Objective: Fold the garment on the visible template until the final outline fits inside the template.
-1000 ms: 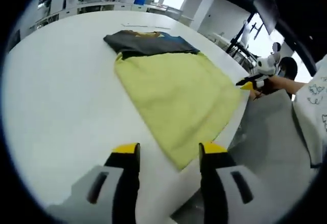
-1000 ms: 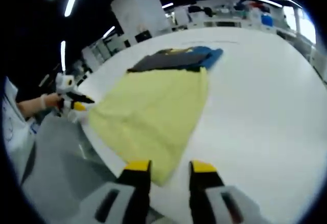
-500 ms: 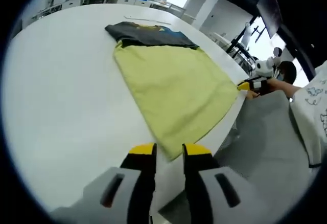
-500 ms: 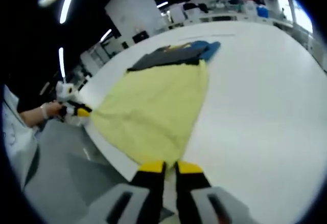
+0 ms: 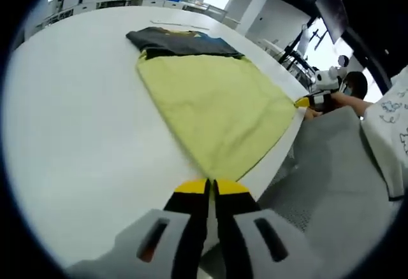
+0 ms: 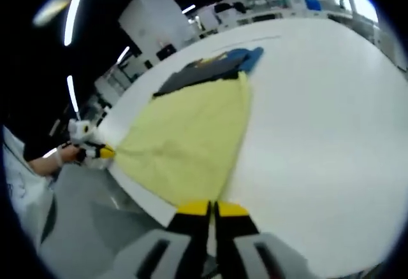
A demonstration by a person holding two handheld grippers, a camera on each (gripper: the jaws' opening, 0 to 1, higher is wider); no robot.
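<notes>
Both my left gripper (image 5: 209, 187) and right gripper (image 6: 211, 209) have now closed, apparently on the near corners of the yellow garment (image 5: 213, 107), so folding can begin.

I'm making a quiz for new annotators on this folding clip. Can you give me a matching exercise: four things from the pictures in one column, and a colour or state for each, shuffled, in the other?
Things:
1. garment
2. folded clothes beyond it
3. table
4. left hand-held gripper

Colours or states:
A. dark grey with some blue
B. white
C. shut on a near corner of the cloth
D. pale yellow, spread flat

Pairs: 1-D, 2-A, 3-B, 4-C

The right hand-held gripper is likewise shut on the other near corner.
</notes>
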